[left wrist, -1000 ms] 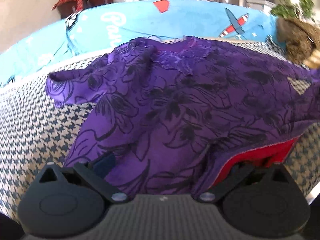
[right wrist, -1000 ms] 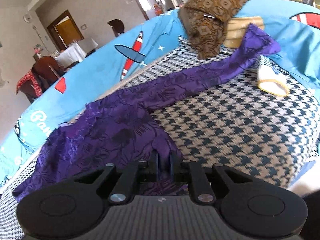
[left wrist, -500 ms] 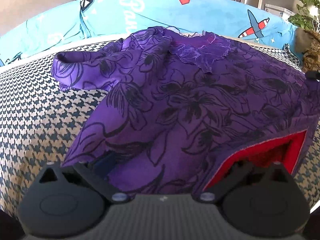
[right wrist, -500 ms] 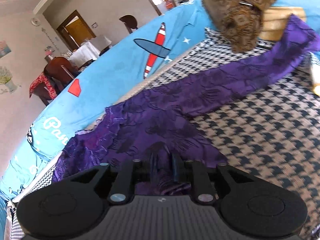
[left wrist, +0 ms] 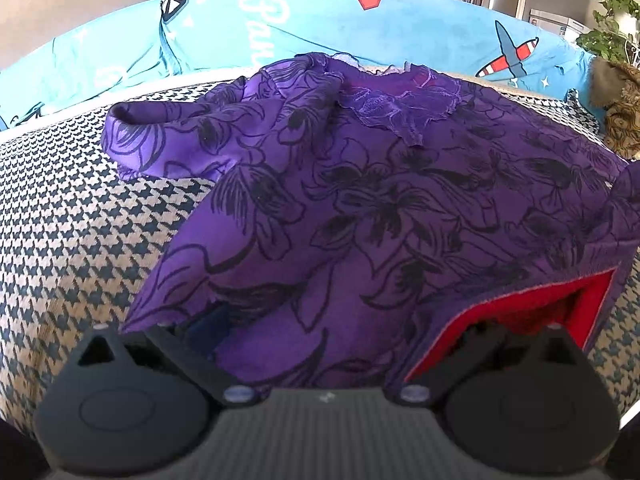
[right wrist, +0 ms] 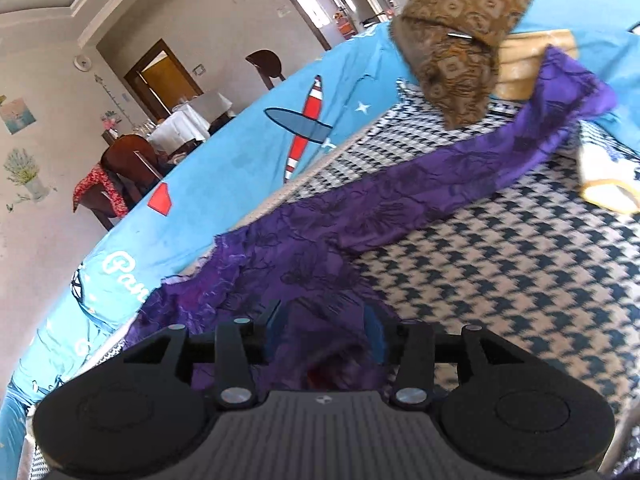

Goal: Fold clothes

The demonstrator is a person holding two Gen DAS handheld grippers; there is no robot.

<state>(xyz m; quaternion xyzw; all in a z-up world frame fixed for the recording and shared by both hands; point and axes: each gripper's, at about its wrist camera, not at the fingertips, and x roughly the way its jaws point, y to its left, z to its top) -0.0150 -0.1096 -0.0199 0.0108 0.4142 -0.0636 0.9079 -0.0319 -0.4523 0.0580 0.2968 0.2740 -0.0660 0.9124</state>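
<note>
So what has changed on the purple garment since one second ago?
The right tongs, pinched shut on the purple floral garment before, are opening; cloth lies loose between them. The left tongs stay wide under the draped hem, with red lining showing. The houndstooth cover is unchanged.

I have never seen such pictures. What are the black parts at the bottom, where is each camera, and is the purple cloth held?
No robot: a person holds one pair of tongs in each hand, with a camera looking along the fingers. The black parts are those tongs. A purple floral garment with red lining lies on a houndstooth cover. The left tongs are draped by its hem; their grip is hidden. The right tongs are opening, cloth lying between their blue fingers. One sleeve stretches toward a brown cloth.
</note>
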